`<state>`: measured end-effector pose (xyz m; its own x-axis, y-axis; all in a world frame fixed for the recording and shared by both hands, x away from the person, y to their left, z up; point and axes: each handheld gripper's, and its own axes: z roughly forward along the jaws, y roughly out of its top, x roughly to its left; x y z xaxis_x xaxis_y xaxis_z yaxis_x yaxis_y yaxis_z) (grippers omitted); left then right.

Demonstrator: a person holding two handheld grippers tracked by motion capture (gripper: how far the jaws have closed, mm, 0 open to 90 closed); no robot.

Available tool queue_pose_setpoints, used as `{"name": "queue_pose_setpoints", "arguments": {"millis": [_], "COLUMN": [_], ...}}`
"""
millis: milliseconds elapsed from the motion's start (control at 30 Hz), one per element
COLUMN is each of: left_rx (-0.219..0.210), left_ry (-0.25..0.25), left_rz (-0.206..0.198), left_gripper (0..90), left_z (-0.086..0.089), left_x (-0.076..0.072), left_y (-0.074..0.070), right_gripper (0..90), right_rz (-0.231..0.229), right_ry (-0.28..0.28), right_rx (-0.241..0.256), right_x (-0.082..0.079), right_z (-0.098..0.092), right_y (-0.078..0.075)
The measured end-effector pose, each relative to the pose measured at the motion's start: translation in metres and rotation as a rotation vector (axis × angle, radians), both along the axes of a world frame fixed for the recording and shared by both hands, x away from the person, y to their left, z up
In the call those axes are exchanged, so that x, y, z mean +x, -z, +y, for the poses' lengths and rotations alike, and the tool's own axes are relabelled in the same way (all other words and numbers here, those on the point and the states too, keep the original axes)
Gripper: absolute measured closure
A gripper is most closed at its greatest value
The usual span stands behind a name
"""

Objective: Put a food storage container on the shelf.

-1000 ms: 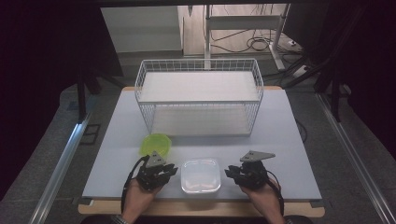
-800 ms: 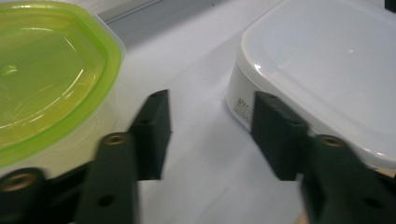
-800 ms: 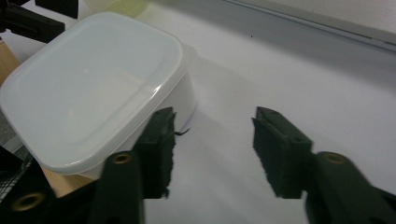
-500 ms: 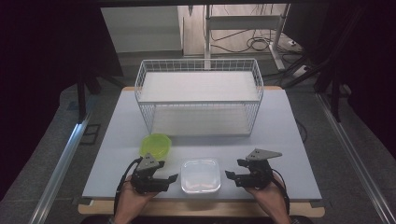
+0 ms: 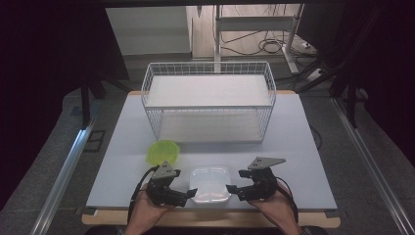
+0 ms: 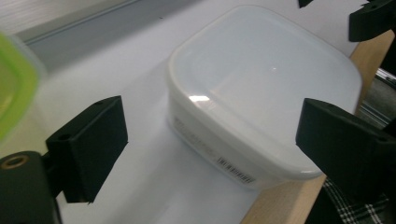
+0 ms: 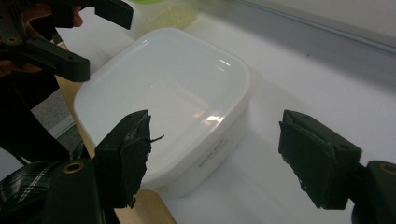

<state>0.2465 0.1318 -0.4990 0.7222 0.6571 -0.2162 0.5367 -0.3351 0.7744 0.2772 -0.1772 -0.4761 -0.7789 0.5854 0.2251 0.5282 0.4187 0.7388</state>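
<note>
Now the table (image 5: pixel 122 147) carries a wire basket (image 5: pixel 209 100) at the back, a white tub (image 5: pixel 210 184) at the near edge and a green lid (image 5: pixel 163 152) beside it; left gripper (image 5: pixel 188 194) and right gripper (image 5: pixel 233 190) flank the tub, both spread wide.

Two tools are on hand, a left tool (image 5: pixel 192 191) and a right tool (image 5: pixel 230 189), each with its jaws spread apart. One white lidded container (image 5: pixel 210 184) sits on the bench (image 5: pixel 117 161) between the two tools. One green container (image 5: pixel 163 152) stands just beyond the left tool. One white wire basket (image 5: pixel 208 100) stands farther out, well past both tools. Two hands, a left hand (image 5: pixel 147 214) and a right hand (image 5: pixel 276 211), hold the tools.
</note>
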Motion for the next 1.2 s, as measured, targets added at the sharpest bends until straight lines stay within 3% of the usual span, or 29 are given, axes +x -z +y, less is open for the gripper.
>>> {"name": "queue_pose_setpoints", "arguments": {"millis": [200, 367, 467, 567, 667, 767, 900, 1000, 1133, 1167, 1200], "left_rx": [-0.011, -0.068, -0.055, -0.034, -0.058, -0.081, -0.103, -0.097, -0.138, -0.129, -0.126], "left_ry": [0.04, 0.094, 0.095, 0.075, 0.038, 0.006, -0.066, -0.1, -0.123, -0.129, -0.13], "left_rz": [0.068, 0.161, 0.169, 0.167, 0.171, 0.192, 0.148, 0.137, 0.126, 0.112, 0.105], "left_gripper": [9.2, 11.3, 10.9, 17.0, 37.9, 48.3, 63.7, 66.4, 73.0, 78.7, 78.7], "left_z": [-0.007, -0.009, -0.01, -0.008, -0.001, 0.002, 0.003, 0.001, 0.004, 0.004, 0.003], "left_x": [0.009, 0.012, 0.01, 0.005, 0.002, 0.003, 0.001, 0.001, 0.001, 0.0, 0.0], "left_y": [0.007, 0.011, 0.01, 0.004, 0.0, -0.002, -0.009, -0.011, -0.011, -0.011, -0.01], "right_gripper": [24.1, 25.9, 26.4, 33.8, 49.3, 56.9, 67.4, 69.8, 75.7, 78.2, 78.2], "right_rz": [0.07, 0.13, 0.166, 0.183, 0.195, 0.238, 0.204, 0.17, 0.142, 0.086, 0.086], "right_ry": [-0.029, -0.05, -0.051, -0.029, 0.022, 0.057, 0.106, 0.131, 0.163, 0.162, 0.162], "right_rx": [0.016, 0.002, 0.001, -0.003, 0.013, 0.037, 0.044, 0.045, 0.089, 0.076, 0.076], "right_x": [0.007, 0.008, 0.006, 0.003, 0.002, 0.002, -0.001, -0.001, -0.002, -0.003, -0.003], "right_z": [0.009, 0.018, 0.02, 0.018, 0.011, 0.006, 0.004, 0.005, 0.003, 0.002, 0.002], "right_y": [0.007, 0.015, 0.015, 0.011, 0.007, 0.005, -0.002, -0.004, -0.002, -0.004, -0.004]}}
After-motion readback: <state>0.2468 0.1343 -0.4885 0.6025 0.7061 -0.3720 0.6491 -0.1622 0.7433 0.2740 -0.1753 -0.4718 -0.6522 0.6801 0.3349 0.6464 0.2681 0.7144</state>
